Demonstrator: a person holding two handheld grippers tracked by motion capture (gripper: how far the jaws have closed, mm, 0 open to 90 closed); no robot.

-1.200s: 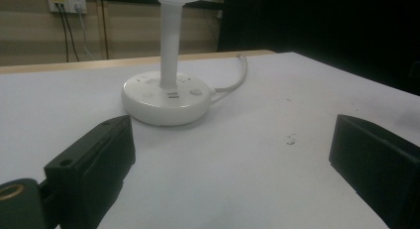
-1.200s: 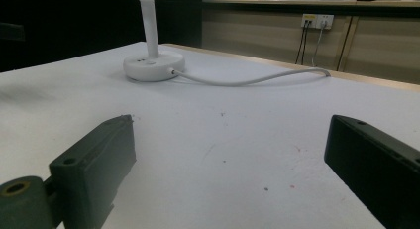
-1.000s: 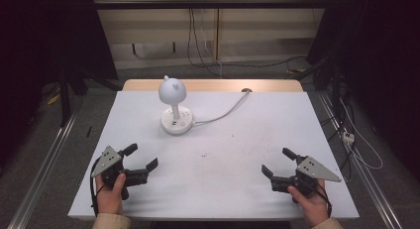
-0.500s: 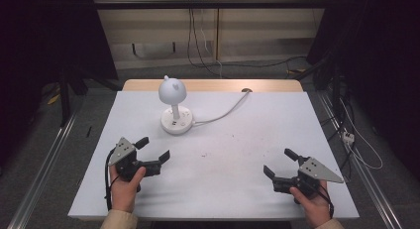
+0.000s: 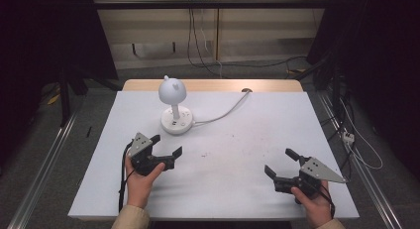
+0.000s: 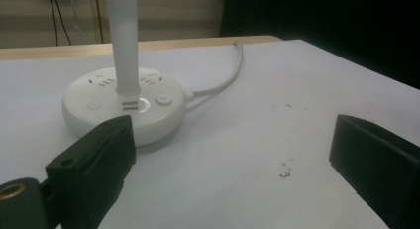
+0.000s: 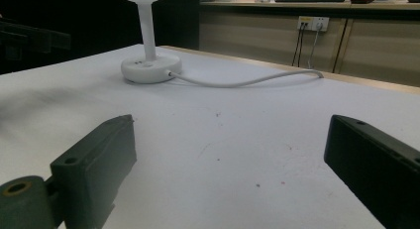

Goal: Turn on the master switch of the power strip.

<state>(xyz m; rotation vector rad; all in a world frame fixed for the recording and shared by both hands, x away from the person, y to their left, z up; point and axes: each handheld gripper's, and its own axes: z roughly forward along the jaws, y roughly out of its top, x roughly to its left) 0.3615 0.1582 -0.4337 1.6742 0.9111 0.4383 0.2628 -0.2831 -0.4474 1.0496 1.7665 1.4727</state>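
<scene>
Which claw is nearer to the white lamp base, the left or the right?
Left. The left claw is just in front of the lamp base; the right claw is far off, at the table's near right.

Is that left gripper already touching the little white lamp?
No, the left gripper hangs open short of the lamp, with bare table between them.

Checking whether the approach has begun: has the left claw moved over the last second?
Yes. In the high view the left claw has gone forward and inward from the table's near-left corner toward the lamp's round base, jaws open. The lamp stayed put.
</scene>
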